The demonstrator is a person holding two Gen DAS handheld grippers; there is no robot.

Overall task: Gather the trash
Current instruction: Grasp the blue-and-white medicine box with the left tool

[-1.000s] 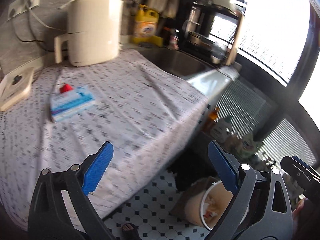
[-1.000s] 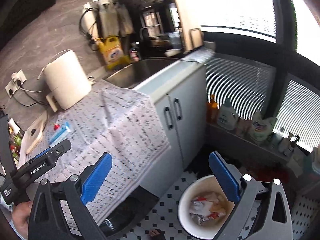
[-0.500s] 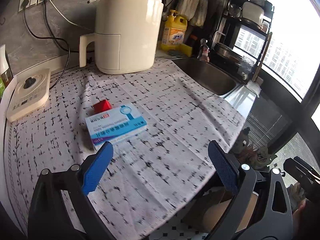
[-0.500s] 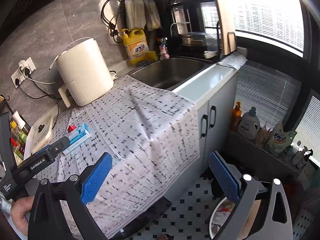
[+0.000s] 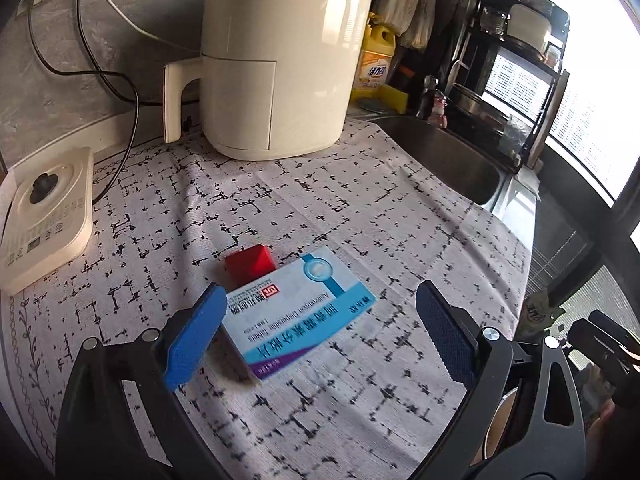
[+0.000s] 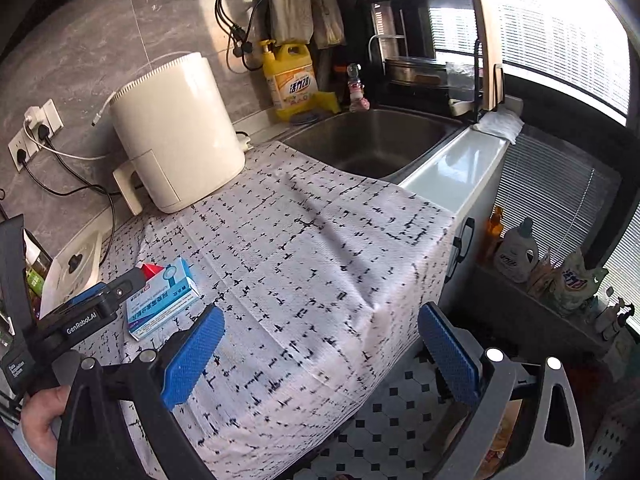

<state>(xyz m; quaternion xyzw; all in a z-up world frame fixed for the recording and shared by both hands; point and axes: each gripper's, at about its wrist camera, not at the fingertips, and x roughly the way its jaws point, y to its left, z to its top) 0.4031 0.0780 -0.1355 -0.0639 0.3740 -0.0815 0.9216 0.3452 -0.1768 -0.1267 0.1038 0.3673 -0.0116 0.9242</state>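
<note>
A blue-and-white medicine box (image 5: 298,312) lies flat on the patterned cloth (image 5: 360,216), with a small red block (image 5: 250,267) touching its far edge. My left gripper (image 5: 320,328) hovers open just over the box, its left pad at the box's near corner. From the right wrist view the same box (image 6: 162,298) and red block (image 6: 151,269) sit at the left, under the left gripper (image 6: 100,300). My right gripper (image 6: 320,354) is open and empty, out over the cloth's hanging front edge.
A cream air fryer (image 5: 280,60) stands at the back of the counter, a white kitchen scale (image 5: 44,212) to the left. The sink (image 6: 372,140) lies right of the cloth, a yellow detergent jug (image 6: 290,76) behind it. A bin's rim (image 6: 500,436) shows on the tiled floor.
My left gripper has swung from over the floor bin back to the counter and closed in on the medicine box. The right gripper has risen and turned toward the counter; the bin slid nearly out of view.
</note>
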